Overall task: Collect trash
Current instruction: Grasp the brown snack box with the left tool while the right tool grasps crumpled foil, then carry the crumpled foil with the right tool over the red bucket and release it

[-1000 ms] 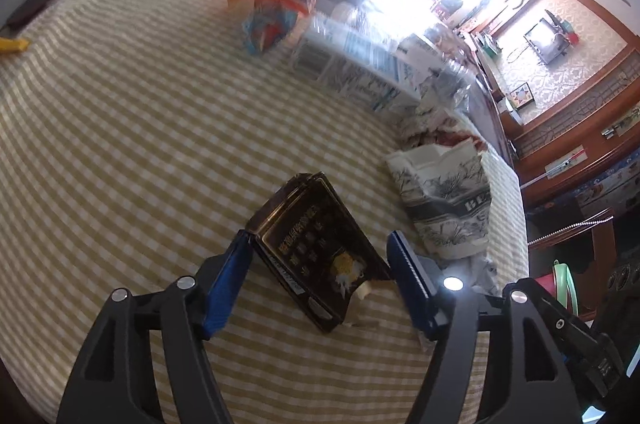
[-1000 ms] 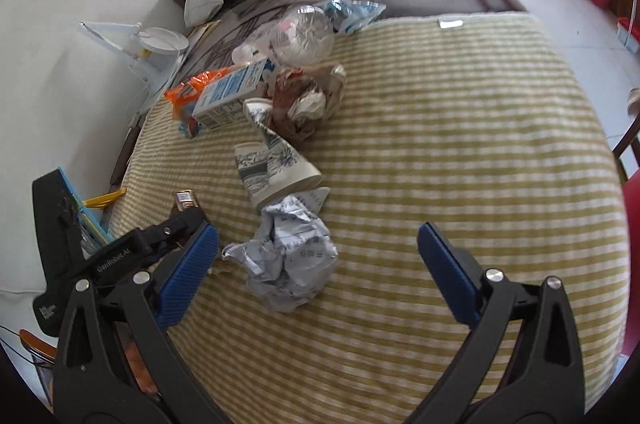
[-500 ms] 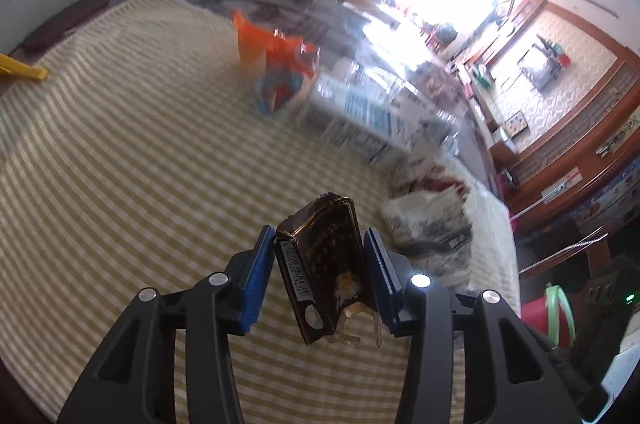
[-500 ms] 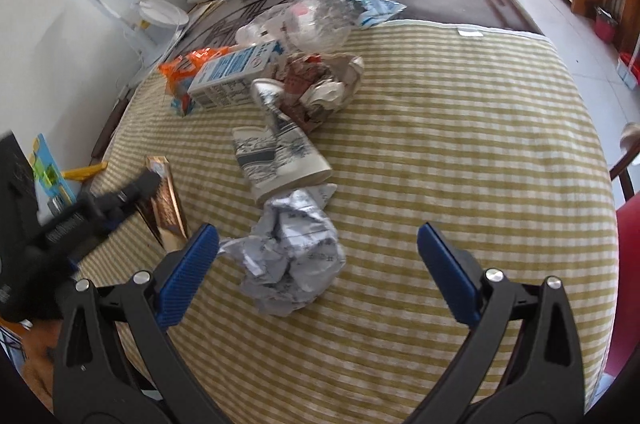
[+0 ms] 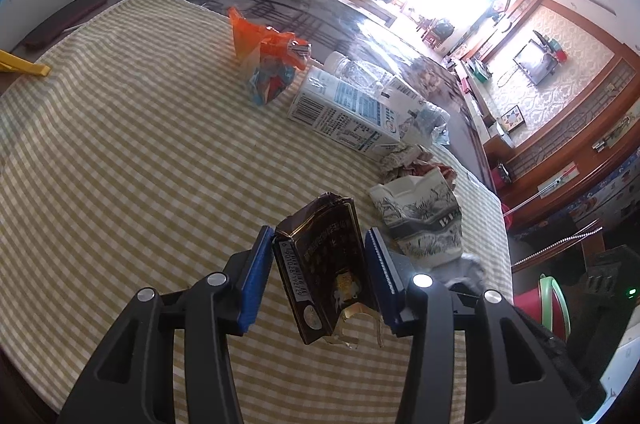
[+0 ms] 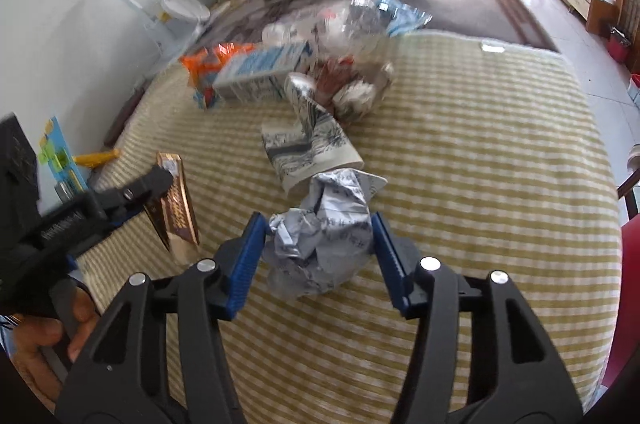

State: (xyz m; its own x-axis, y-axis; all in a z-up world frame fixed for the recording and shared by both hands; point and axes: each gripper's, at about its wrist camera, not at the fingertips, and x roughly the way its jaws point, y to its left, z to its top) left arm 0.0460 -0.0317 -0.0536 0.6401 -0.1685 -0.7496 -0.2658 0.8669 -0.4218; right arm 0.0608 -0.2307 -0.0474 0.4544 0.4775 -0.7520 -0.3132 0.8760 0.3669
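Note:
My left gripper (image 5: 320,276) is shut on a dark brown and gold cigarette box (image 5: 326,264) and holds it above the checked tablecloth (image 5: 120,144). The same box (image 6: 176,200) shows in the right wrist view, clamped in the left gripper (image 6: 152,192). My right gripper (image 6: 316,256) is closed around a crumpled grey paper ball (image 6: 324,244), with both blue pads against its sides, on the cloth (image 6: 480,184).
More trash lies beyond: a crushed printed paper cup (image 5: 420,220) (image 6: 308,152), a white and blue milk carton (image 5: 344,112) (image 6: 256,72), an orange snack wrapper (image 5: 268,56), a clear plastic bottle (image 6: 360,20) and brown crumpled wrappers (image 6: 344,84). A red bin (image 5: 536,308) stands past the table edge.
My left gripper closed on the cigarette box and lifted it off the cloth. My right gripper moved forward over the paper ball and closed from wide open onto it.

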